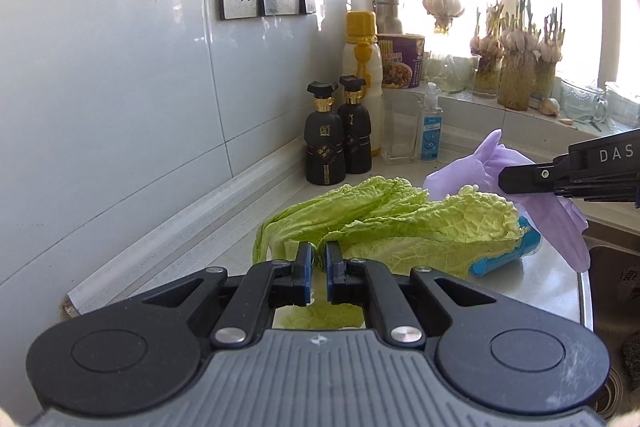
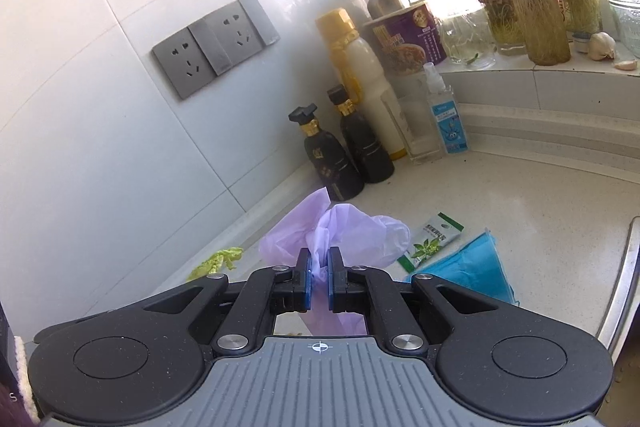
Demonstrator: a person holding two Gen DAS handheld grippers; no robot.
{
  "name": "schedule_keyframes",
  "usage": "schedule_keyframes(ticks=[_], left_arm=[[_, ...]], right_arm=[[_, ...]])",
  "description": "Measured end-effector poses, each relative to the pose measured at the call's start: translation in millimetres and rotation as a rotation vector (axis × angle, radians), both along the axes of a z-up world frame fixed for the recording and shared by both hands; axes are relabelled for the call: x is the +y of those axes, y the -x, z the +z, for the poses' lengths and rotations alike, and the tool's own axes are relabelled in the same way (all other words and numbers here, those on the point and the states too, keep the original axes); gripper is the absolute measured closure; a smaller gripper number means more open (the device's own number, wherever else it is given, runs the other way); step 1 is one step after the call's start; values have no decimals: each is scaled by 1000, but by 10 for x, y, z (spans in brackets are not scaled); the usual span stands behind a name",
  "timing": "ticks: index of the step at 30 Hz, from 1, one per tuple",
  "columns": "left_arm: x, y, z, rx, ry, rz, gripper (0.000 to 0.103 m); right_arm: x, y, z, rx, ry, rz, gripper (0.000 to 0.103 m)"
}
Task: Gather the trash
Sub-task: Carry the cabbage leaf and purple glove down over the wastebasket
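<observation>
Two grips | left hand-held gripper (image 1: 317, 263) pinches cabbage leaf (image 1: 384, 223) | right hand-held gripper (image 2: 319, 275) pinches purple glove (image 2: 340, 235)

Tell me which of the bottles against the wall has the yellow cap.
The tall cream-white bottle, standing behind the two short black bottles. Those have black caps with gold collars; the small clear sanitizer bottle beside them has a clear pump top.

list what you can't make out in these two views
- Left view: the blue cloth is mostly hidden under the cabbage.
- Left view: the right gripper is cut off by the frame edge.
- Right view: the packet print is too small to read.
- Right view: the glove hangs behind the gripper body.
</observation>
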State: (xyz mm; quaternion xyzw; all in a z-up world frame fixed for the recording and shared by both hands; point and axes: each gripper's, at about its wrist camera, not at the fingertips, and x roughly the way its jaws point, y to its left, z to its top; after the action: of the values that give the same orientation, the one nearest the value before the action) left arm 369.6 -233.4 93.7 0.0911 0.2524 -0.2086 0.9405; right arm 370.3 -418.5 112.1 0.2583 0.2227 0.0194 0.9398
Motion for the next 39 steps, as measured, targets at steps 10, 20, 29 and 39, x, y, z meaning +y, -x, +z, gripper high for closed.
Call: schedule_keyframes(ticks=[10, 20, 29, 39], left_arm=[[354, 223, 227, -4, 30, 51, 97], [898, 545, 285, 26, 11, 108, 97], [1505, 887, -33, 87, -23, 146, 97], [2006, 1052, -751, 199, -43, 205, 97]], right_arm=[[325, 201, 276, -36, 16, 52, 97], [827, 466, 426, -52, -16, 163, 97], [1519, 668, 180, -19, -24, 329, 97], [2278, 732, -308, 32, 31, 480, 97]])
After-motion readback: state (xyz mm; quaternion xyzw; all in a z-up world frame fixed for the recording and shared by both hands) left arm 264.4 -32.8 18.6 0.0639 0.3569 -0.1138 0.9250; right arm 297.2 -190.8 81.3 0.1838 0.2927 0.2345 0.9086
